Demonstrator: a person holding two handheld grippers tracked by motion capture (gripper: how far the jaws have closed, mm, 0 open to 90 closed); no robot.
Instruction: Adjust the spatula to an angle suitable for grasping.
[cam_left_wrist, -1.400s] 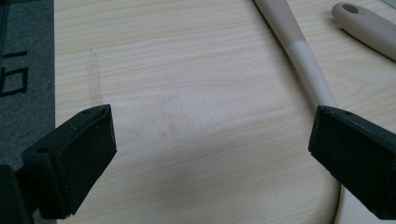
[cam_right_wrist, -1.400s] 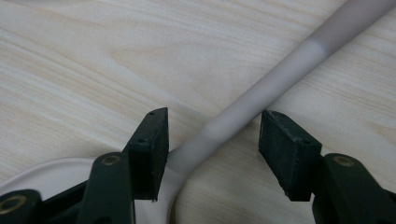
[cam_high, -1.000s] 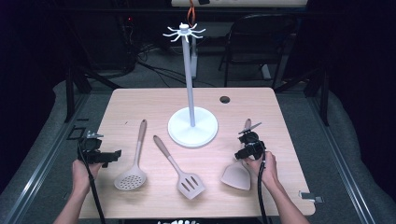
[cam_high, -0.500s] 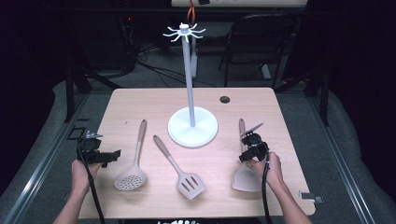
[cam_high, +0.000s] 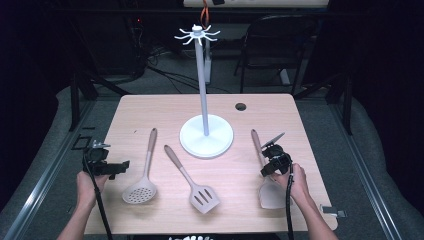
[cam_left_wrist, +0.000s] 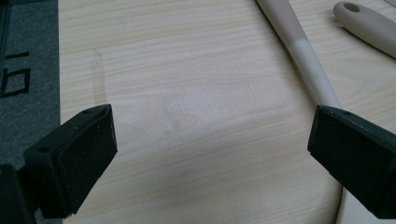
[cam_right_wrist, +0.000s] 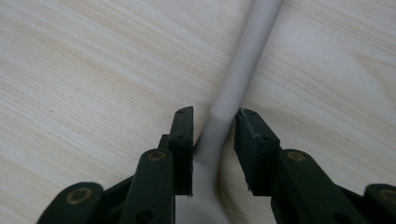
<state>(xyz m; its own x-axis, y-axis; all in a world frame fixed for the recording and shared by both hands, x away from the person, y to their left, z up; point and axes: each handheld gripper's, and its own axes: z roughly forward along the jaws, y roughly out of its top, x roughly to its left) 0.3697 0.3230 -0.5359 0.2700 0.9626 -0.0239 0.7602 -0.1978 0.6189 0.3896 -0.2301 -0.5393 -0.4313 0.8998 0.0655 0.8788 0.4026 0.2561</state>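
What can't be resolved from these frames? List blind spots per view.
- Right gripper view: whether the right gripper actually pinches the solid spatula's neck or just straddles it; contact is unclear.
- High view: that gripper and the hand hide the solid spatula neck.
- Left gripper view: skimmer handle cut off by a jaw and the top edge.

The person's left hand (cam_high: 88, 181) holds the black two-jaw left tool (cam_high: 111, 168) low over the left edge of the tabletop, jaws spread wide apart with nothing between them. The right hand (cam_high: 295, 181) holds the black right tool (cam_high: 270, 159) near the right edge, its jaws narrowed, one on each side of a thin handle. Both forearms enter from the bottom.
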